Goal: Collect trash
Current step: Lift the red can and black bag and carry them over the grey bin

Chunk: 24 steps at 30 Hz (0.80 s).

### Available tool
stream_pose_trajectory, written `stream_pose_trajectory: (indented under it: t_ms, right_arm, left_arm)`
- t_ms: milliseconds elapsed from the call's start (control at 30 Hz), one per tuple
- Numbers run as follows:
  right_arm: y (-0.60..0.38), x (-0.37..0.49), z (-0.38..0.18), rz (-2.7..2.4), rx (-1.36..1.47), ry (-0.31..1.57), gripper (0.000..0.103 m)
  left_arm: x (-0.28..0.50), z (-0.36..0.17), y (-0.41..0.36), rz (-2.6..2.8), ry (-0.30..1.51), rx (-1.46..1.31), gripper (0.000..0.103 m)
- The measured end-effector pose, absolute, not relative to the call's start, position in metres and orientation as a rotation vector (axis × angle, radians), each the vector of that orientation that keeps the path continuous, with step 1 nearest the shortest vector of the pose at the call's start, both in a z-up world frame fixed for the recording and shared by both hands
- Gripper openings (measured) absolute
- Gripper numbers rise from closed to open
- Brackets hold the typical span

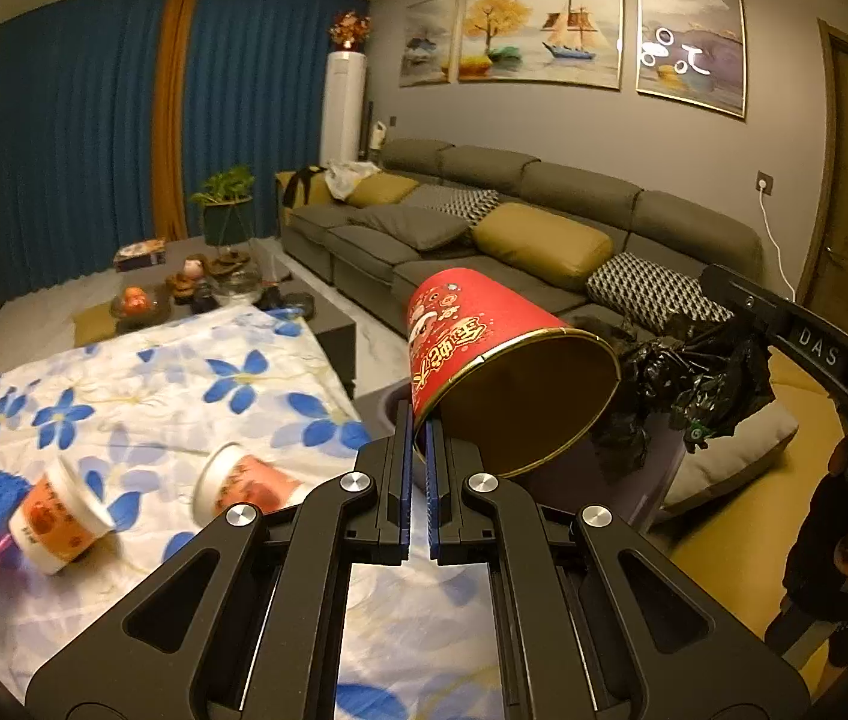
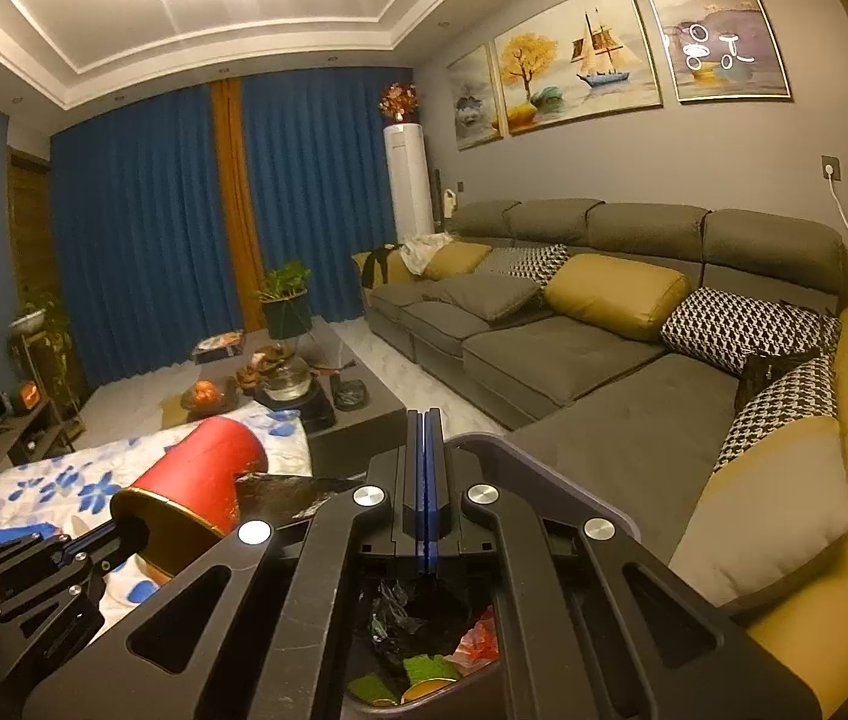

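We are holding the red cup (image 1: 502, 372) by its rim in the left gripper (image 1: 422, 450), whose jaws are clamped together on the thin wall, one pad inside the mouth and one outside. The cup is sticking out ahead and to the right of the pads, its long axis tilted up and away, base toward the sofa (image 1: 484, 228) and gold-lined mouth facing back at us and down.

Just to the right of the cup is the black liner (image 1: 700, 384), gathered up, with the right gripper (image 2: 424, 468) beside it; in the left view we cannot tell whether it is pinching the plastic. In the right view its jaws are pressed together with nothing showing between the tips. The bin (image 2: 544, 468) is sitting directly under that gripper, scraps already lying inside.

So the bin is lying to the right of the cup and a little lower, and the left hand is the one carrying. As we judge it, the coming move is turning on bringing the mouth over the bin's rim before letting go. Two orange cups (image 1: 57, 516) are waiting on the flowered cloth (image 1: 153, 372), off to the left.
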State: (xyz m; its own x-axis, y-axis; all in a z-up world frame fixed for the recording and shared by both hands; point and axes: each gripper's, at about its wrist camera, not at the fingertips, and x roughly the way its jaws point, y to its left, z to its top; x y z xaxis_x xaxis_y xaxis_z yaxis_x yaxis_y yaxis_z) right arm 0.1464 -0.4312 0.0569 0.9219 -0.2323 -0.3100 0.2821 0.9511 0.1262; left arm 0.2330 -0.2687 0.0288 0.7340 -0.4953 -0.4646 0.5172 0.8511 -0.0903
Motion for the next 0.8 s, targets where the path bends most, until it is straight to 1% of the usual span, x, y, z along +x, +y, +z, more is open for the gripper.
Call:
stream_pose_trajectory:
  t_ms: [800]
  right_arm:
    - [-0.454,0.173,0.039,-0.274,0.192,0.344,0.001]
  left_arm:
    - [0.274,0.002,-0.313,-0.632,0.593,0.051,0.003]
